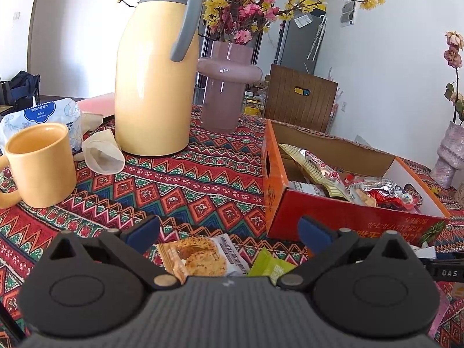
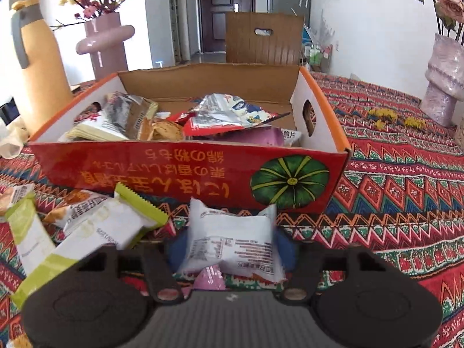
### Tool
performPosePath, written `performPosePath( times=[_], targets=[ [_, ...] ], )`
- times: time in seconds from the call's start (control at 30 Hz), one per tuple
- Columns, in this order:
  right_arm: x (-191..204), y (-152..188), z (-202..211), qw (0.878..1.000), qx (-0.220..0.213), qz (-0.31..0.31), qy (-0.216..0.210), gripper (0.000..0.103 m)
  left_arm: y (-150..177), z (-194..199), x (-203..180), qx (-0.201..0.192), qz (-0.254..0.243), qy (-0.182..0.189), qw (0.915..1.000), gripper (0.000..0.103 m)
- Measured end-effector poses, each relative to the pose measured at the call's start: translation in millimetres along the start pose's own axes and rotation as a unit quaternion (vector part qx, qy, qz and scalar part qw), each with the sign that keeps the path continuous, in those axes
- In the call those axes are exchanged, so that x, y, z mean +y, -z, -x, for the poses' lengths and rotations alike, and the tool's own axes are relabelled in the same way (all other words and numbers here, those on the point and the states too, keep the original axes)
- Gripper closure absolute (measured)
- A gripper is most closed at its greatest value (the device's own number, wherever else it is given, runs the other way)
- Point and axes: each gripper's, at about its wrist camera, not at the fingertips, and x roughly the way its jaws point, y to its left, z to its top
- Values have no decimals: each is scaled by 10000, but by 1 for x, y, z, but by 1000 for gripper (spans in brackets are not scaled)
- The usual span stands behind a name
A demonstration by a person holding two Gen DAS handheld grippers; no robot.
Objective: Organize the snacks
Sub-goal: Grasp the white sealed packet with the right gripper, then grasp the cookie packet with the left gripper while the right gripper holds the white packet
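Your right gripper [image 2: 230, 245] has its blue pads pressed on a white plastic snack packet [image 2: 232, 240], pinched just in front of the red-and-orange cardboard box [image 2: 185, 168] that already holds several snacks. Lift the packet clear of the box's near wall before carrying it over, and release only once it hangs above the pile inside. Keep the hold light so the contents don't crush. Your left gripper [image 1: 229, 229] stands wide and empty near the box's left corner, above a clear-wrapped biscuit packet [image 1: 200, 256]; leave it there.
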Motion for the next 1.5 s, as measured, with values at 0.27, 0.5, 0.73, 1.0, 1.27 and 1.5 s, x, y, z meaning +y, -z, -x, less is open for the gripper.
performPosePath(
  times=[0.27,0.5,0.73,1.0,1.27,1.5],
  targets=[
    [-20,15,41,9968,-752,-248,-81,56,0,-2,1,61,19,-21,10000,0],
    [-46,32,61,9886,-1322,-724,-67,56,1,-6,0,142,-14,-89,9999,0],
    [-58,45,58,9808,-1656,-1022,-105,56,-7,-12,5,425,109,-113,9990,0],
    [-62,46,58,9787,-1714,-1093,-298,56,-13,-9,11,622,-206,-451,9968,0],
    [-63,48,62,9766,-1804,-1123,-342,56,-3,-30,22,1195,-610,-700,9885,0],
    [-64,48,61,9769,-1780,-1145,-309,56,-6,-49,13,1505,-321,-702,9856,0]
  ],
)
